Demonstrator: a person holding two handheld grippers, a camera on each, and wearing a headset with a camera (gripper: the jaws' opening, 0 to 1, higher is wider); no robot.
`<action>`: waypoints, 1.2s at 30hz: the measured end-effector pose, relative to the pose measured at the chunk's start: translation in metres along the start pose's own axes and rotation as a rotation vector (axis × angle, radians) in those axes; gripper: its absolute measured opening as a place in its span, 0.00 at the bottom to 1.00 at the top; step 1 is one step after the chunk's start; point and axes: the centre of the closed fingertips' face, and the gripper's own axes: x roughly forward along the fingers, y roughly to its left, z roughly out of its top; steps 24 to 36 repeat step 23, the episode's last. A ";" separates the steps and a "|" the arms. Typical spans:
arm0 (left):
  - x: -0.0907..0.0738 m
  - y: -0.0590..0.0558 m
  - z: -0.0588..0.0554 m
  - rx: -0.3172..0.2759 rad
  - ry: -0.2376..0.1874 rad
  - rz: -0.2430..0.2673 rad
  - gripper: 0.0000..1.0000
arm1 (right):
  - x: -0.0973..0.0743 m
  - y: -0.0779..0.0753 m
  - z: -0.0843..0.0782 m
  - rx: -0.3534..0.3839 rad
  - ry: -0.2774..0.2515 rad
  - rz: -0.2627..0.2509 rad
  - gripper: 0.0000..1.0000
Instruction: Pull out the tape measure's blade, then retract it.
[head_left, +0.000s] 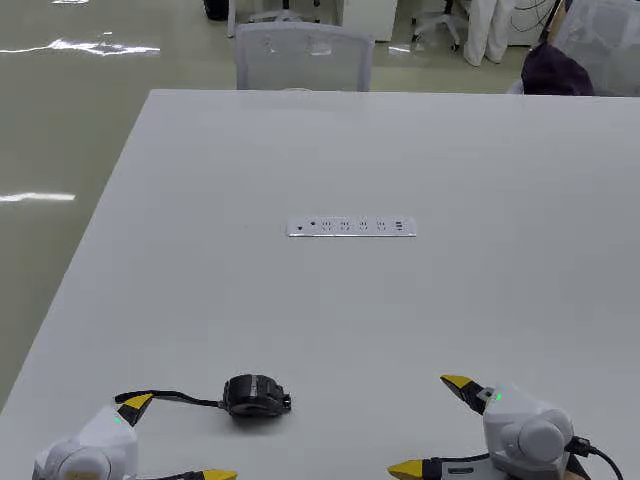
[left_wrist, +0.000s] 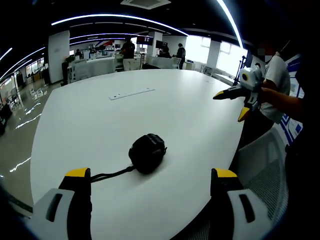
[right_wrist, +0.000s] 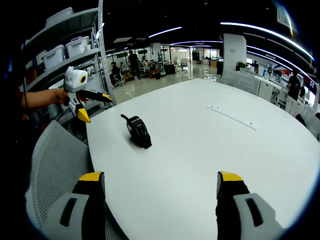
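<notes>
Nearest, at 7 o'clock in the head view, the L gripper (head_left: 175, 440) hung with its jaws spread wide and nothing btwn them. At 5 o'clock the R gripper (head_left: 430, 425) was likewise gaping and empty. Both hovered at the near edge of the white table (head_left: 480, 300), well apart from each other.

Just beyond, the tape measure (head_left: 256, 395) lay on the tabletop, at approx 1 o'clock from the L gripper and 9 o'clock from the R one, touching neither. Blade not out. Its wrist strap (head_left: 172, 398) trailed toward 9 o'clock, ending near the L gripper's upper tip.

Handling, judged: small black case, prob. hard-shelled and dense for its size, so it should take a firm pinch w/o damage, but may skid on the smooth top. Best hold: one gripper across the case's flat sides, the other on the blade's end hook. Hook too small to make out here. Blade likely thin, springy, w/ a sprung return, so ease it back. Strap looked limp, a poor handle.

Further out at 12 o'clock sat a power strip (head_left: 350, 227); at the far edge, a chair (head_left: 303, 55).

Count: 1 tape measure, 1 strap, 2 grippers, 1 power strip, 1 chair.
</notes>
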 end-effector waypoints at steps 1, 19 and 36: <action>0.000 0.000 -0.001 -0.001 0.001 0.000 0.99 | 0.000 0.000 0.000 -0.001 0.000 0.001 0.94; -0.001 -0.001 -0.002 0.000 0.002 -0.005 0.99 | 0.000 0.002 0.000 0.000 0.006 0.004 0.94; -0.001 -0.001 -0.002 -0.001 0.005 -0.004 0.99 | 0.000 0.001 -0.002 0.000 0.009 0.005 0.94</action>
